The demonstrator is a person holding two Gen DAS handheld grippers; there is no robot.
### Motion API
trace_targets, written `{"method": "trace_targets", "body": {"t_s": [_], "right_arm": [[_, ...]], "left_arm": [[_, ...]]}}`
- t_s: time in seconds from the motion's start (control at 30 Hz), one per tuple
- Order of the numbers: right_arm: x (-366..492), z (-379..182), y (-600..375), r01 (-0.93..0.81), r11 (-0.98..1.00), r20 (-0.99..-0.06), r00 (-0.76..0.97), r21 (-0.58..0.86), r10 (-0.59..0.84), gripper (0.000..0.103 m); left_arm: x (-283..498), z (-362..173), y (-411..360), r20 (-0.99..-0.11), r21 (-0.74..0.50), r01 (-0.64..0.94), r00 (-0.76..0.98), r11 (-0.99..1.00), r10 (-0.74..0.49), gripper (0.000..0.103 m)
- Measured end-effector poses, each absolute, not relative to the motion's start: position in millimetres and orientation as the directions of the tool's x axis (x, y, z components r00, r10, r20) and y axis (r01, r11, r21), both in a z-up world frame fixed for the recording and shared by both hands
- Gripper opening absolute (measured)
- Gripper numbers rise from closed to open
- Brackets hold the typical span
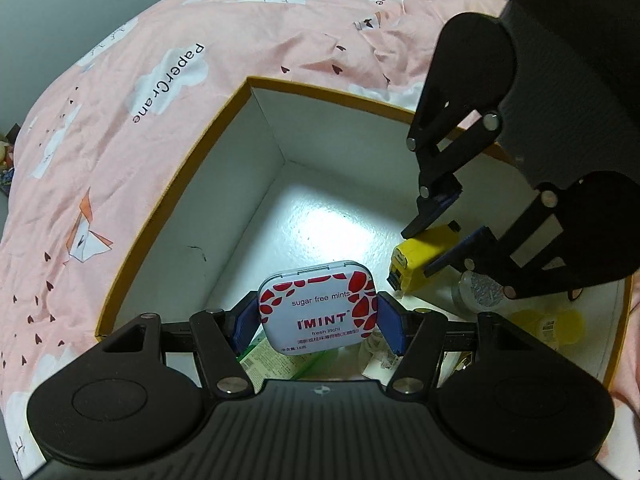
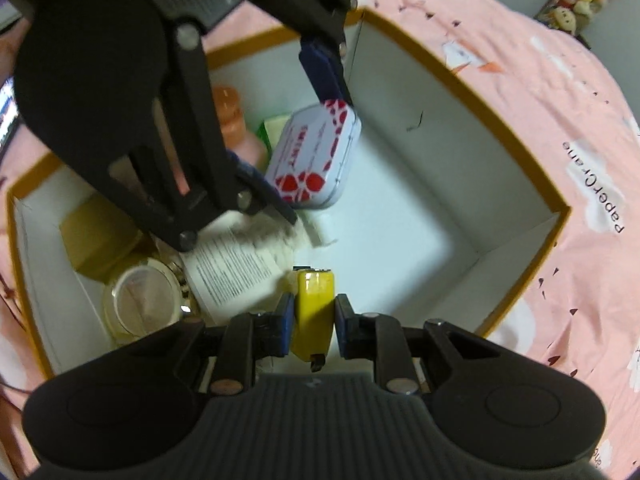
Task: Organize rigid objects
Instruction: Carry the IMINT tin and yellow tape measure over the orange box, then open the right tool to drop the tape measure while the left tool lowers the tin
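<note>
Both my tongs hang over the box [image 1: 256, 92]: left tongs [image 1: 317, 320] clamp the mint tin [image 1: 316, 308] at frame bottom, right tongs [image 2: 312, 324] pinch the yellow toy [image 2: 314, 312].

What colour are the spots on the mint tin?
Red, on the white mint tin; left wrist view.

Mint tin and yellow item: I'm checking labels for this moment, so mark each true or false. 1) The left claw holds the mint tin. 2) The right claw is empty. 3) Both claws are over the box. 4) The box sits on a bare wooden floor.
1) True: the left claw grips the mint tin.
2) False: the right claw grips a yellow item.
3) True: both are over the box.
4) False: it sits on pink bedding.
</note>
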State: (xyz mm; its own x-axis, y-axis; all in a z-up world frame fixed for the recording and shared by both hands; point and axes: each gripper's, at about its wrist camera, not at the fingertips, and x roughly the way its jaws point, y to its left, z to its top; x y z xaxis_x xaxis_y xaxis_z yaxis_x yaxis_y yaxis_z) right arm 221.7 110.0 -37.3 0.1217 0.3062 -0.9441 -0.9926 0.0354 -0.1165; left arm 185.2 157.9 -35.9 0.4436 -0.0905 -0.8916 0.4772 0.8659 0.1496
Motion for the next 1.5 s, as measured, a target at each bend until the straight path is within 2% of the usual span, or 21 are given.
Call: {"method": "trace_targets", "body": {"t_s": [0.3, 0.5, 0.77, 0.9, 1.0, 1.1, 1.27, 1.33, 1.5], "right_arm": [[227, -53, 123, -0.993, 0.003, -0.954, 0.113, -0.117, 0.277, 0.021], [223, -52, 122, -0.972, -0.016, -0.934, 0.221, -0.235, 0.280, 0.022], [218, -39, 111, -0.960, 0.015, -0.901, 0.266, -0.278, 0.342, 0.022], [215, -17, 91, -0.963, 0.104, -0.866, 0.268, -0.248, 0.421, 0.026], [214, -1, 72, -0.950, 0.214, -0.817, 0.306, -0.228, 0.488, 0.037], [214, 13, 50, -0.925, 0.324, -0.762, 0.354, -0.200, 0.542, 0.038], [225, 26, 16, -0.837, 0.528, -0.695, 0.464, -0.142, 0.549, 0.043], [229, 25, 2, -0.797, 0.596, -0.682, 0.489, -0.097, 0.544, 0.046], [238, 13, -22, -0.733, 0.680, -0.675, 0.495, 0.013, 0.547, 0.046]], "left_arm": [[191, -45, 158, -0.895, 0.150, 0.483, 0.437, 0.863, -0.090, 0.071], [188, -44, 158, -0.893, 0.135, 0.479, 0.438, 0.867, -0.102, 0.071], [184, -39, 157, -0.889, 0.114, 0.481, 0.439, 0.869, -0.126, 0.071], [179, -32, 156, -0.885, 0.088, 0.477, 0.440, 0.875, -0.151, 0.071], [180, -26, 154, -0.887, 0.046, 0.454, 0.428, 0.890, -0.172, 0.071], [181, -24, 151, -0.891, 0.002, 0.447, 0.408, 0.895, -0.201, 0.071], [185, -24, 141, -0.896, -0.055, 0.435, 0.375, 0.899, -0.237, 0.071], [189, -27, 137, -0.898, -0.091, 0.419, 0.357, 0.904, -0.256, 0.071], [204, -44, 130, -0.910, -0.175, 0.355, 0.299, 0.918, -0.289, 0.071]]}}
